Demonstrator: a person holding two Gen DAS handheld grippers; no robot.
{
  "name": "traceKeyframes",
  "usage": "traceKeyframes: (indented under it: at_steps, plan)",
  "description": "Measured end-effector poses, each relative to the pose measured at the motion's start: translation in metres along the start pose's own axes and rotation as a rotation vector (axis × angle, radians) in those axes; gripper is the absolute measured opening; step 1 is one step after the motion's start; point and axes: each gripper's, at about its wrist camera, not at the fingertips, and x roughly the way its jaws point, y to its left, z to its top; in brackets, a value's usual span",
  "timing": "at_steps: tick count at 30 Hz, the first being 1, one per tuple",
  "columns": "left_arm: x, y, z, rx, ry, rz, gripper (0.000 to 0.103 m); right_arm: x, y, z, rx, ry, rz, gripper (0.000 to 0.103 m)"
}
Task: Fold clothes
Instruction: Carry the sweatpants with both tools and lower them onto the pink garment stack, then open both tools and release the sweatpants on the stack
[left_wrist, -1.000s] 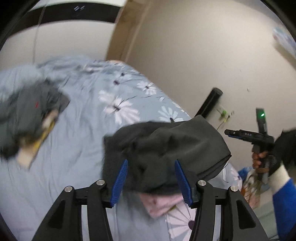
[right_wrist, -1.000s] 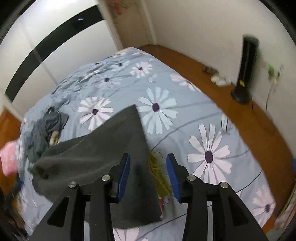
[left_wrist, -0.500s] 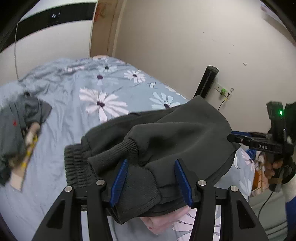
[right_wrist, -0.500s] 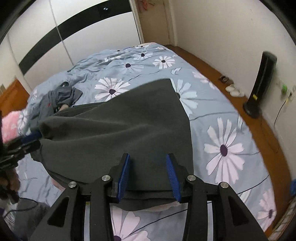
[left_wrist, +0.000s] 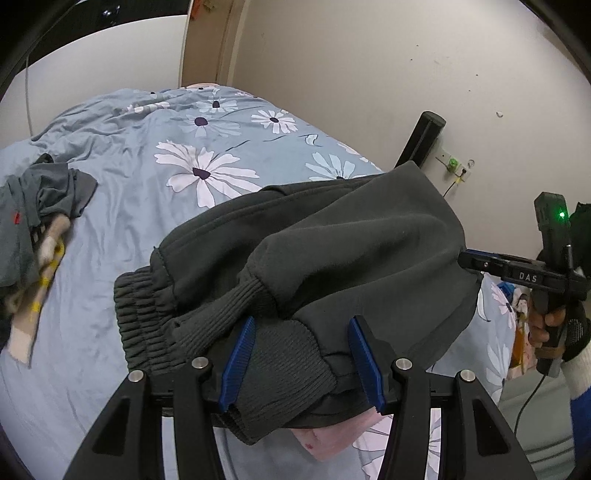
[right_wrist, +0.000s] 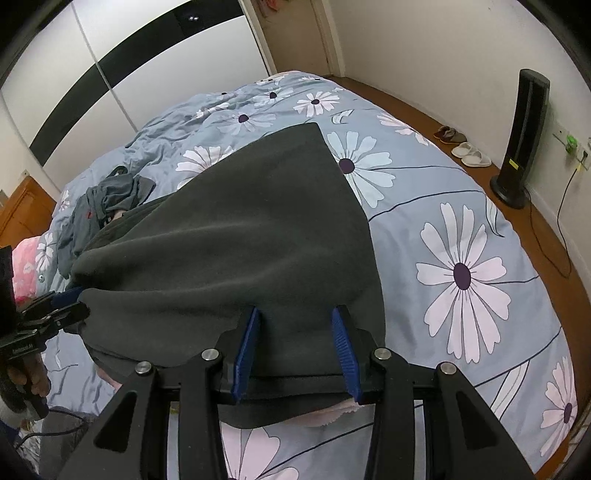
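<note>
Folded dark grey sweatpants (left_wrist: 332, 251) with ribbed cuffs and an elastic waistband lie on the flowered blue bed (left_wrist: 147, 155). My left gripper (left_wrist: 301, 360) is open, its blue pads either side of a ribbed cuff. My right gripper (right_wrist: 295, 349) is open over the other end of the sweatpants (right_wrist: 240, 236). A pink garment (left_wrist: 332, 439) lies under the pants. Each gripper shows in the other's view: the right one (left_wrist: 476, 258) and the left one (right_wrist: 74, 306).
A crumpled grey garment pile (left_wrist: 33, 221) lies on the bed to the left, also seen from the right wrist (right_wrist: 103, 199). A black tower fan (right_wrist: 521, 136), slippers (right_wrist: 469, 153) and shoes stand on the wooden floor by the wall. A wardrobe (right_wrist: 110, 66) is behind the bed.
The sweatpants have come down from the air to rest folded on the bed. Both grippers have moved closer over them and stay open.
</note>
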Motion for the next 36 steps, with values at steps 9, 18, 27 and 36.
traceKeyframes:
  at_steps: [9, 18, 27, 36]
  plan:
    - [-0.031, -0.021, -0.012, -0.012, -0.026, 0.026, 0.061, -0.031, 0.030, -0.009, -0.027, -0.005, -0.084, 0.043]
    - [-0.031, -0.034, -0.050, -0.060, 0.008, 0.001, 0.087, -0.032, 0.054, -0.044, -0.057, 0.055, -0.135, 0.043]
    - [-0.020, -0.038, -0.066, -0.100, -0.018, 0.038, 0.103, -0.027, 0.068, -0.057, -0.070, 0.044, -0.136, 0.060]
    - [-0.023, -0.045, -0.070, -0.078, -0.072, 0.056, 0.103, -0.023, 0.086, -0.063, -0.120, 0.037, -0.140, 0.069]
